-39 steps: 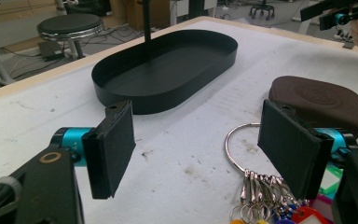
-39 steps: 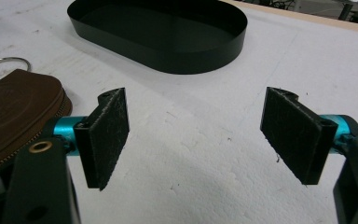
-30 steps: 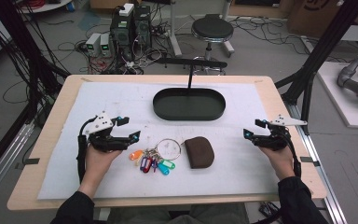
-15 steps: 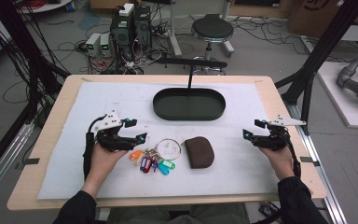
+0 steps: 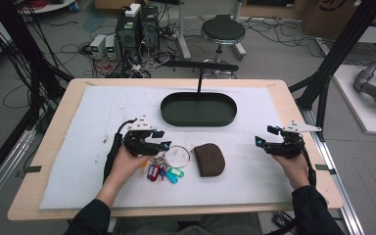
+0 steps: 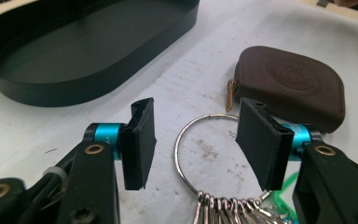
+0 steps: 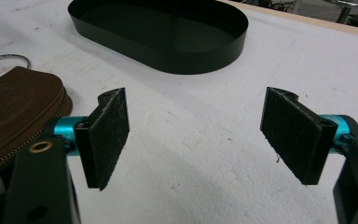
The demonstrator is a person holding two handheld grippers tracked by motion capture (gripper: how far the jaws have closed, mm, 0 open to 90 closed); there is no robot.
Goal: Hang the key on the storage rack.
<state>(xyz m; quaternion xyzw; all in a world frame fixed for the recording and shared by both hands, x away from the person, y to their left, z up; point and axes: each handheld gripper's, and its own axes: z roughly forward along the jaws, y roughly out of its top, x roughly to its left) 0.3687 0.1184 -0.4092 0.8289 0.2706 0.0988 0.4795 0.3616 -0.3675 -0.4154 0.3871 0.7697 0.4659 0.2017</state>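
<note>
Two grippers are out over the white mat (image 5: 78, 161), and nothing is in either of them yet, so whatever you mean to do with these things is, by my reading, barely begun. Your left gripper (image 6: 193, 140) has its jaws apart on either side of the big ring of the bunch of keys (image 6: 214, 163), close to the metal but not closed on it (the ring lies flat on the mat near the table's front edge, left of centre). Your right gripper (image 7: 193, 135) sits by the right edge, jaws wide apart over bare mat. Just beside the keys lies the brown pouch (image 5: 209, 159), soft leather-like stuff, rounded on one side, with a zip and a small pull. Toward the far edge stands the tray (image 5: 199, 122): dark, oval, low-walled, smooth and empty. Bright plastic tags hang from the thin wire ring, and the jaw pads look rough, almost felted.
</note>
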